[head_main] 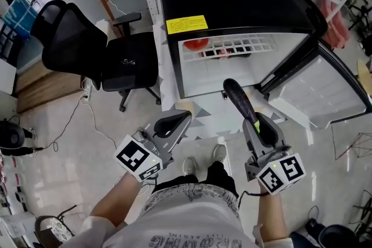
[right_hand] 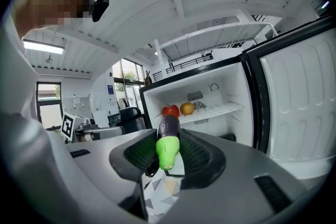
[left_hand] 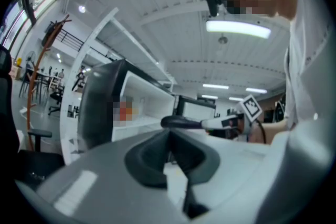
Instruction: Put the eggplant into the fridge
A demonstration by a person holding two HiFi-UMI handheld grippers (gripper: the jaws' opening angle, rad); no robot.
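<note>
A dark purple eggplant (head_main: 238,99) with a green stem end sticks out of my right gripper (head_main: 257,122), which is shut on its stem half. It points at the open fridge (head_main: 232,75), a short way in front of the opening. In the right gripper view the eggplant (right_hand: 168,136) stands between the pads (right_hand: 197,157), with the white fridge interior (right_hand: 220,128) behind it. My left gripper (head_main: 183,117) hovers to the left at about the same distance from the fridge, shut and holding nothing. From the left gripper view (left_hand: 169,140) the eggplant (left_hand: 181,122) shows off to the right.
A wire shelf (head_main: 244,43) in the fridge holds a red tomato (right_hand: 170,110) and a yellow-orange fruit (right_hand: 187,108). The fridge door (head_main: 322,93) swings open on the right. A black office chair (head_main: 99,52) stands to the left of the fridge. White racks stand at the far right.
</note>
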